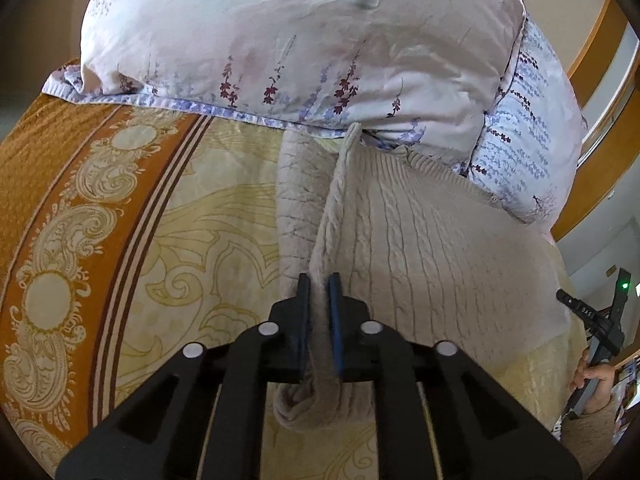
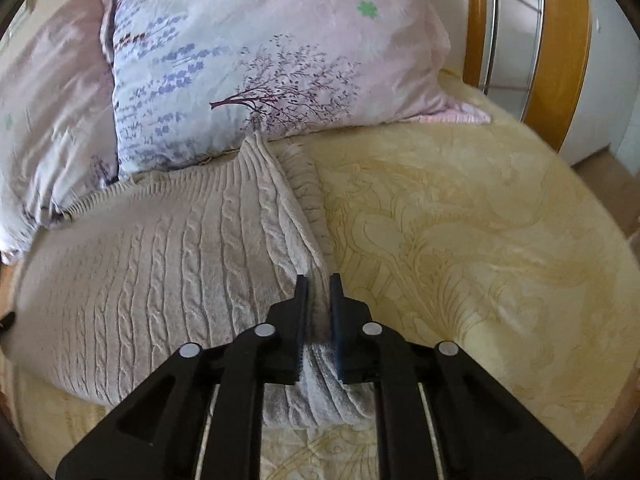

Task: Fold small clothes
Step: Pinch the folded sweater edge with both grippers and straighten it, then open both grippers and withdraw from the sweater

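Left claw: the left claw (image 1: 319,286) is clenched on the left edge of the beige cable-knit sweater (image 1: 432,240), a ridge of knit pinched up between its fingers
Sweater: spread on the bed's yellow patterned blanket (image 1: 208,216), its far end touching the floral pillows (image 1: 280,40)
Right claw: the right claw (image 2: 319,286) grasps the sweater's right edge, fabric bunched between the pads
Pose: both claws point forward along the bed toward the pillows, held low over the cloth
Risk: probably the thick knit slips from one claw mid-fold, or uneven lifting skews the fold; the far end could snag under the pillows
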`<state>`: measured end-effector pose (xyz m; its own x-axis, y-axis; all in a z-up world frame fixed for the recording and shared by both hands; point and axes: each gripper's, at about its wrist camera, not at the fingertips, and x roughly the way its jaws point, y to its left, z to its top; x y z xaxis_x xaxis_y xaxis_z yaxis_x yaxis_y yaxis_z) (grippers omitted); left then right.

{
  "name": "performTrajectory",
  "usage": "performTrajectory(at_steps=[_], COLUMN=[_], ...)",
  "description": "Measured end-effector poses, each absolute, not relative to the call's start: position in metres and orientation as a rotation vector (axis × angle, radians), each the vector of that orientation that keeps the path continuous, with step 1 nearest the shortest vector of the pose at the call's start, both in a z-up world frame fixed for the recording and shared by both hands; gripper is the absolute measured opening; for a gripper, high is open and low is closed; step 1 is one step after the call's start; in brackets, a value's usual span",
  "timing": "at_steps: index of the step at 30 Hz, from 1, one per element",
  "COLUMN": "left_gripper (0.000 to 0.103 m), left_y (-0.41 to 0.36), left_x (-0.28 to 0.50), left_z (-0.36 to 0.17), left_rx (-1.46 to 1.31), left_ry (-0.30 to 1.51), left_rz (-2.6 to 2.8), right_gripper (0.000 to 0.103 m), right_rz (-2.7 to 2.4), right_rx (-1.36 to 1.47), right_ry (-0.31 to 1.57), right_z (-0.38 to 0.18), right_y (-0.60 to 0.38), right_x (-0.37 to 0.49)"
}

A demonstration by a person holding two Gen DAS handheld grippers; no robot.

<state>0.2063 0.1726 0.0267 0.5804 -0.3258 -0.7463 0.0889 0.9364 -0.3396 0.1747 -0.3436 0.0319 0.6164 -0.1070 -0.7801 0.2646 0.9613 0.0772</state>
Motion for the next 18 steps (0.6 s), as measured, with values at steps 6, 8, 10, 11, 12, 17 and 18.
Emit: performTrajectory(at_steps=[6,8,10,11,12,17,18], left_gripper=[0.044,0.046,0.046,0.046,0.046,0.044,0.042], left_y=[0.165,0.155,0.144,0.140,0.137,0.132,0.133], left_x=[0.193,0.193,0.196,0.198,0.200,0.209,0.209], left_z=[0.054,0.057,0.054,0.052,0.049,0.029,0.027], left_rx=[-0.242,-0.224,-0.211,-0.208,-0.202,-0.181,-0.184], left_ry=[0.805,0.796,0.816,0.827,0.840,0.920,0.919], left_rz=[-0.273,-0.294,-0.312,-0.318,-0.319,-0.286,-0.287], right_gripper=[0.046,0.048,0.048,0.048,0.048,0.049,0.049], right_rz=[-0.061,-0.004,0.037,0.064,0.078,0.070,0.074], right_rx=[0.170,0.136,0.125,0.128,0.126,0.076,0.075], right_ry=[0.752,0.769,0.799,0.821,0.837,0.929,0.907], right_z=[0.066,0.064,0.059,0.054,0.050,0.024,0.022], right_y=[-0.309,-0.289,-0.276,-0.268,-0.262,-0.246,-0.247], right_x=[0.168,0.177,0.186,0.191,0.196,0.211,0.208])
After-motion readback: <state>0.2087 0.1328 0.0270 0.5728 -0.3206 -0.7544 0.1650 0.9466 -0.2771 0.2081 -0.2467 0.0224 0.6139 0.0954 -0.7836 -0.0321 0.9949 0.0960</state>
